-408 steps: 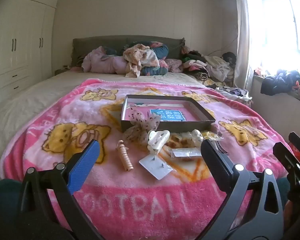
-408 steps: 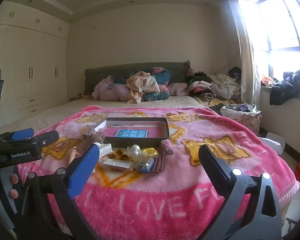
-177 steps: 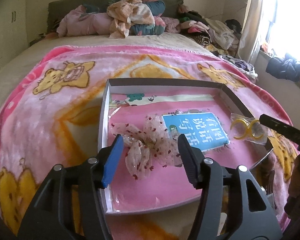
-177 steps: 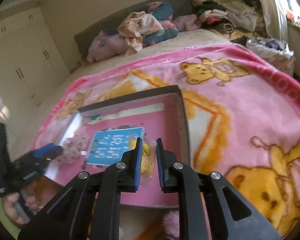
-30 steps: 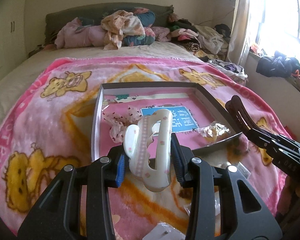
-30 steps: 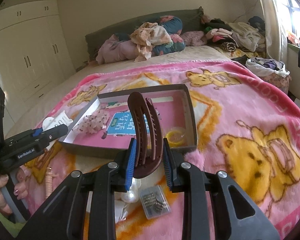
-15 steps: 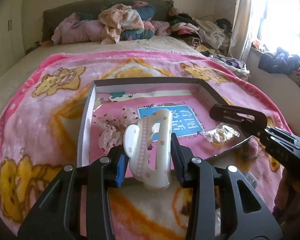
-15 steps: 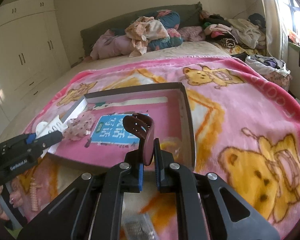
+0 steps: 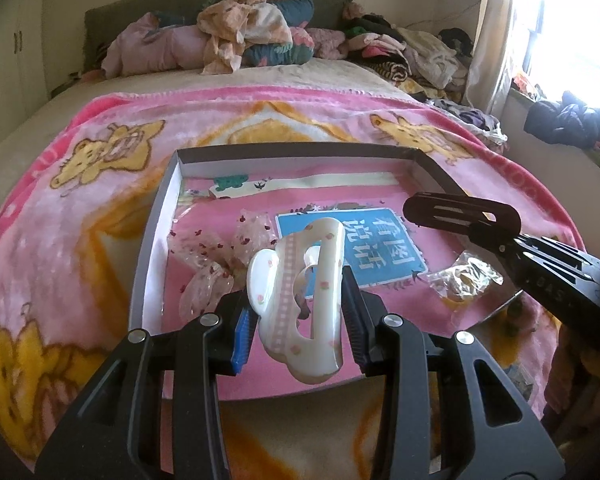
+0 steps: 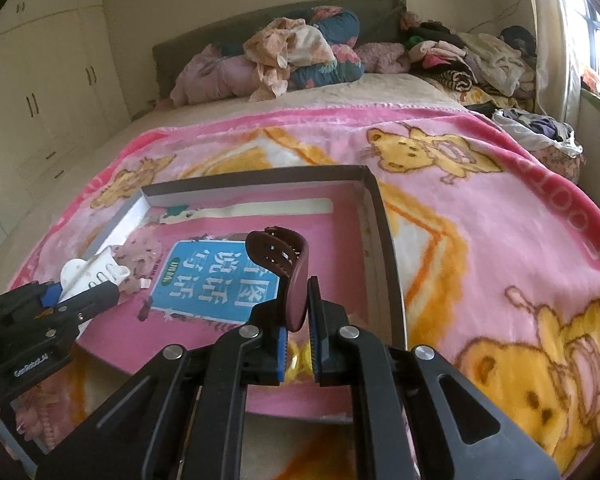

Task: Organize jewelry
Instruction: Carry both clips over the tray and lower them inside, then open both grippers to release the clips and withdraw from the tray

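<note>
Two hand-held grippers over an open box on a bed. The left gripper (image 9: 300, 332) is clamping a white hair claw (image 9: 300, 304) between its blue pads (image 9: 242, 336), the claw standing upright and projecting above the fingertips. It is hanging over the near left part of the shallow grey-walled box (image 9: 156, 240), close above the near wall. The right gripper (image 10: 298, 332) is pinching a dark brown hair clip (image 10: 284, 264) edge-on, its jaws nearly together on the thin clip; in the left wrist view the same clip (image 9: 460, 212) is reaching in over the box's right wall.

Inside the box, on its pink floor, a sheer dotted bow (image 9: 216, 256) is lying toward the left wall, a blue printed card (image 9: 352, 248) is sitting near the middle, and a small clear bag with yellow rings (image 9: 464, 280) is resting toward the near right corner. Bare pink floor is showing between the bow and the left wall, and beyond the card toward the far wall. The box is resting on a pink bear-print blanket (image 10: 480, 208), which is spreading open and unoccupied to the right of the box. At the left edge of the right wrist view, fingertips (image 10: 20, 426) are showing under the left gripper's body.
</note>
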`<control>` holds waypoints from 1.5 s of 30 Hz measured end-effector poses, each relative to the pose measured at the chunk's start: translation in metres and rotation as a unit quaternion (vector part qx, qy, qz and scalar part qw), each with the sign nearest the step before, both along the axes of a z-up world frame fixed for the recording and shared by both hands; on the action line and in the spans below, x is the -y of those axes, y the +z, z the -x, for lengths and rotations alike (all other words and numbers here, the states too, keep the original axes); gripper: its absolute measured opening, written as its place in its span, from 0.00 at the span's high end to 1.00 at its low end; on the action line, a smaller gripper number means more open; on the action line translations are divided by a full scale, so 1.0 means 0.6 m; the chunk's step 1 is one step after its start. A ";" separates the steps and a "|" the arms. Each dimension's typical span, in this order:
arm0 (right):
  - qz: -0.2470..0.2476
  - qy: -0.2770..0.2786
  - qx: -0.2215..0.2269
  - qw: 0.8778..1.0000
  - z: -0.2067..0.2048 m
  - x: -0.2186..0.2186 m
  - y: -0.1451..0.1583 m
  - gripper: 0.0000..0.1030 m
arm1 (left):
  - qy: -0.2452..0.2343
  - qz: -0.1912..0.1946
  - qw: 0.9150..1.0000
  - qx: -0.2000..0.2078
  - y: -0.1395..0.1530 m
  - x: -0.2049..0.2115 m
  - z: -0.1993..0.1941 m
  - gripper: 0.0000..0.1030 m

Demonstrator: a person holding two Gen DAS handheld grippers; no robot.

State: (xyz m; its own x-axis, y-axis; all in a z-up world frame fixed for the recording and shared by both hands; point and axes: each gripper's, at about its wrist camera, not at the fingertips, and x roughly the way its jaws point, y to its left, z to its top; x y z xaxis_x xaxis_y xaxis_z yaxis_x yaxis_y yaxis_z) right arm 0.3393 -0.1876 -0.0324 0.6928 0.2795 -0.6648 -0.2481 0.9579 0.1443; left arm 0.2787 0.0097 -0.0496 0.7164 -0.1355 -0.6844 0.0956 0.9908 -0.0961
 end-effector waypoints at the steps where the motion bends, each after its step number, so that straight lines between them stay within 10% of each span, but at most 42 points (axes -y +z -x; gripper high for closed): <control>1: 0.001 -0.002 -0.003 1.000 -0.004 0.000 -0.002 0.91 | 0.000 0.000 1.000 -0.001 -0.002 0.000 -0.002 0.71; 17: 0.005 -0.024 -0.038 0.999 -0.021 0.015 -0.032 0.90 | 0.004 0.007 1.000 -0.014 -0.023 -0.004 -0.016 0.71; 24: -0.002 -0.026 -0.010 1.000 0.004 0.024 -0.016 0.70 | 0.005 0.007 1.000 -0.013 -0.024 -0.005 -0.015 0.69; 45: -0.004 -0.043 0.063 0.997 0.127 0.068 0.048 0.41 | 0.029 0.027 0.998 0.047 0.048 -0.013 0.051 0.20</control>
State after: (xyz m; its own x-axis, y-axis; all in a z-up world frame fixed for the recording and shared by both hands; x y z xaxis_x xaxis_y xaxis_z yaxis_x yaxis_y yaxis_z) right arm 0.2630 -0.2281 -0.0034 0.7928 0.2199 -0.5684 -0.1814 0.9755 0.1244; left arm 0.2479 0.0176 -0.0210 0.7844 -0.1280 -0.6069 0.0502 0.9884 -0.1436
